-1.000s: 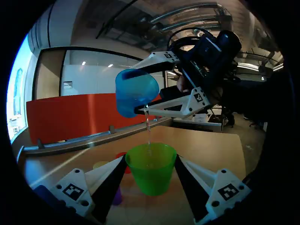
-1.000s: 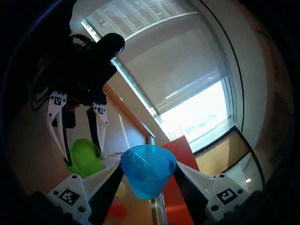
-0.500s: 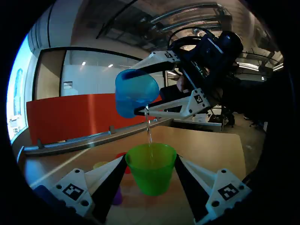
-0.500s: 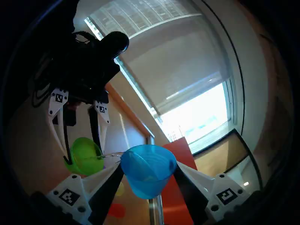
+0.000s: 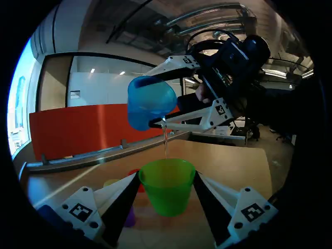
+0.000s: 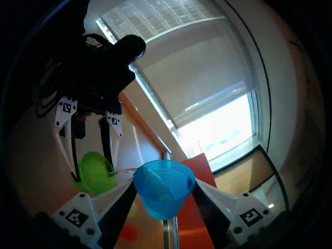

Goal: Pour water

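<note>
Left gripper clamped on a green cup, one finger pressed to each side, cup upright and low in front, just above a wooden table. Right gripper higher and farther off, closed the same way around a blue cup, tipped steeply with its rim angled down. Thin stream of water falling from the blue cup's lower lip straight into the green cup's open mouth. Cups apart, blue directly above green. Hand partly visible behind the right gripper's dark body. From the right gripper view: blue cup held close between both fingers, green cup farther off to the left between the left gripper's white fingers. On the table just left of the left gripper: red piece, yellow piece, purple piece, too hidden to identify. Orange partition beyond the table.
</note>
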A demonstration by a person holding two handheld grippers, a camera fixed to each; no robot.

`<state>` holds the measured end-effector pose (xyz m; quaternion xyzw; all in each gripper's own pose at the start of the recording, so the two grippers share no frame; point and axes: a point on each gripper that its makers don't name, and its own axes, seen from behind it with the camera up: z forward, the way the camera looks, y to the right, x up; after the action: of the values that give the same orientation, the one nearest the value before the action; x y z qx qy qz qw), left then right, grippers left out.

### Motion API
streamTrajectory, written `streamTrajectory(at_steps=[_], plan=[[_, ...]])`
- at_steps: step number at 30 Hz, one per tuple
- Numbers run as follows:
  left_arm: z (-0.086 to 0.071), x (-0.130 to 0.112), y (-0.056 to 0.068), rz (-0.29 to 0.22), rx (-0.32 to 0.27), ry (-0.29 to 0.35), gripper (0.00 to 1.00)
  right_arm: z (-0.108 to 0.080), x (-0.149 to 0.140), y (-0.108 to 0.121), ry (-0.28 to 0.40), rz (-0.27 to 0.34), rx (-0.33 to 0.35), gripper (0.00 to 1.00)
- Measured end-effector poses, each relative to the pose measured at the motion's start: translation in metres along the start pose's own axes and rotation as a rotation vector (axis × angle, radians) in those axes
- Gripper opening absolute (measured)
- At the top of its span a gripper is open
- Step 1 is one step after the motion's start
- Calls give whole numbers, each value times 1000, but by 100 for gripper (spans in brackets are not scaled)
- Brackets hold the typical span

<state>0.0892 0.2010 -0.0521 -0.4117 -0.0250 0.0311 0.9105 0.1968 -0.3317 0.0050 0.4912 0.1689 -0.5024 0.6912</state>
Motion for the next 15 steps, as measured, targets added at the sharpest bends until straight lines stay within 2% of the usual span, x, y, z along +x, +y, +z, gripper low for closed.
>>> streamTrajectory(at_steps=[15], plan=[[0, 1, 2, 2, -2, 2, 88, -1, 1, 1, -2, -32, 0, 91]])
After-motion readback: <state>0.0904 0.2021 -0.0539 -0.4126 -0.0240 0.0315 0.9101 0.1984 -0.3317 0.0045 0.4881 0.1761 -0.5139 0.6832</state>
